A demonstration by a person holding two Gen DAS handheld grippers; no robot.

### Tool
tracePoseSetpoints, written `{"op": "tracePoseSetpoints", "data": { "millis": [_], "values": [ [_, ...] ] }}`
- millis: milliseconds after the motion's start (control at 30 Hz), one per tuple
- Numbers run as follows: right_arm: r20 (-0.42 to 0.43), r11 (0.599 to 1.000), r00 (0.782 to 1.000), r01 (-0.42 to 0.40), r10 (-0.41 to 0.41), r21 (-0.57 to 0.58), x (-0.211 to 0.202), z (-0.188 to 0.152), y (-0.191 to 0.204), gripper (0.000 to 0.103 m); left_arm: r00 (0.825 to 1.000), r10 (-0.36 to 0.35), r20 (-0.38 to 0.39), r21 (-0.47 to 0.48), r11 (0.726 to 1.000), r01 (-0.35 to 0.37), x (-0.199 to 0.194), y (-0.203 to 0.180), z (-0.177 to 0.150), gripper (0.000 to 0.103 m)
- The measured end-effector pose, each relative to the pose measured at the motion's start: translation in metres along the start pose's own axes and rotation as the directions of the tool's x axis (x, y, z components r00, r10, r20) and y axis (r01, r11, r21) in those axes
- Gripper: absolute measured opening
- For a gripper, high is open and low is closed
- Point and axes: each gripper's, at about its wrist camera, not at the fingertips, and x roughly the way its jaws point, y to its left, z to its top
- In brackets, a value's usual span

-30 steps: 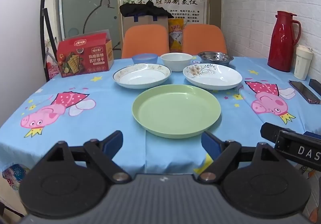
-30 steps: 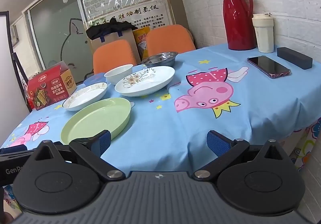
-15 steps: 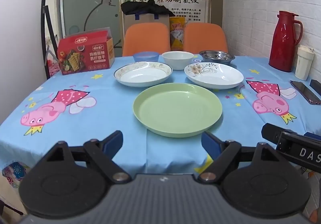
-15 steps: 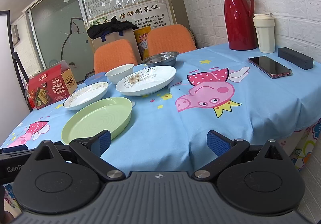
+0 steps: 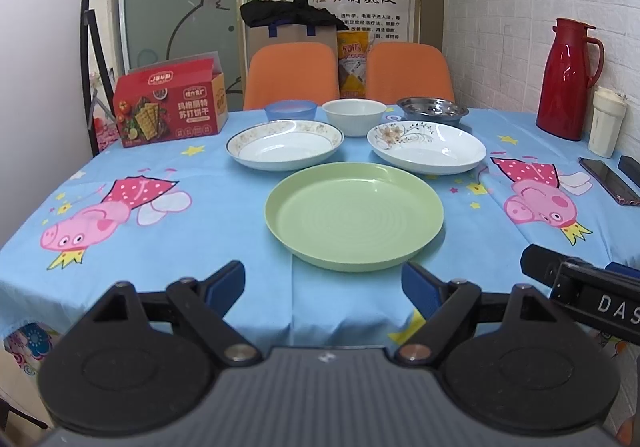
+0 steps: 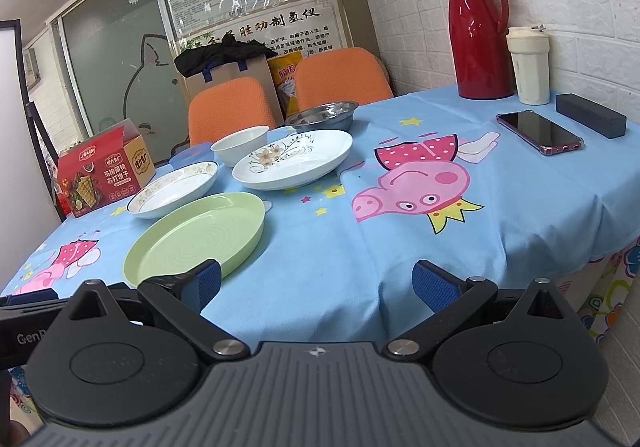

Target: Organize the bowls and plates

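A green plate lies nearest on the blue cartoon tablecloth. Behind it sit a gold-rimmed white plate and a flower-patterned white plate. Farther back stand a blue bowl, a white bowl and a steel bowl. My left gripper hovers open just short of the green plate, holding nothing. Over the table's near edge, right of the green plate, my right gripper is open and empty.
A red biscuit box stands at the left back. A red thermos, a cream cup, a phone and a black case line the right side by the brick wall. Two orange chairs stand behind the table.
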Motion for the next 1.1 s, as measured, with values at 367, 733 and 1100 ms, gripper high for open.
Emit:
{"op": "tracePoseSetpoints", "data": {
  "millis": [367,733,1100],
  "values": [
    [-0.005,1.000,1.000,-0.003,0.003,-0.002,0.0012,-0.0012,0.0014,0.103,1.000,-0.001,-0.002,0.005,1.000,0.001,-0.0004,-0.0009,-0.0010,0.084],
    [-0.002,1.000,1.000,-0.006,0.006,-0.007,-0.0018,-0.0006,0.0039,0.103,1.000,-0.001,-0.002,0.006,1.000,0.001,-0.0006,-0.0004,-0.0004,0.084],
    [-0.003,1.000,1.000,-0.009,0.009,-0.016,-0.0014,0.0002,0.0054,0.103,1.000,-0.003,-0.003,0.009,1.000,0.003,-0.0001,-0.0008,0.0002,0.084]
  ]
}}
